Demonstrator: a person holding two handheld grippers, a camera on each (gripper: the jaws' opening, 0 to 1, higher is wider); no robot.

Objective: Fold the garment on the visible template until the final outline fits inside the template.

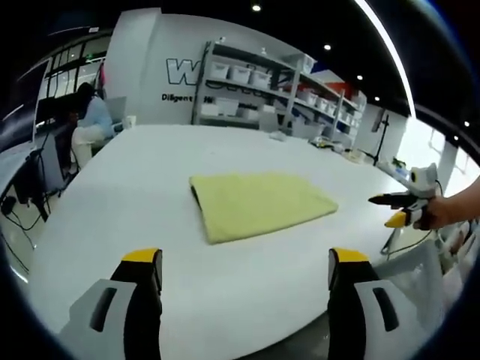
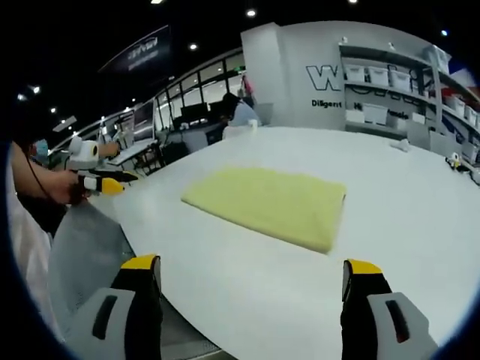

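Garment (image 1: 259,204) lay folded flat as a yellow rectangle near the middle of the white surface (image 1: 150,172), well apart from both grippers. No template outline could be made out under or around it (maybe hidden beneath the cloth, maybe too faint to tell), so whether the outline fit couldn't be judged.

Left gripper (image 1: 244,281) had its jaws spread wide with nothing between them, held back near the surface's near edge. Right gripper (image 2: 251,289) was the same: jaws apart, empty, back from the cloth. In the left gripper view the right gripper (image 1: 401,202) showed at the far right, off the surface edge, in a person's hand (image 1: 439,214); jaws there looked close together, but the right gripper view settled it.

Risks, as a judgement: the fabric looked soft and thick, so any further pinch w/ one jaw under a single layer could peel the top fold open and undo the shape. Dragging a corner would likely skew the whole stack off its spot, since nothing pinned it. Pushing too far toward an edge might take it out of sight.

Orientation: the long axis ran roughly left-right across the left gripper view, tilted a bit, w/ the fold seemingly along the left short edge.
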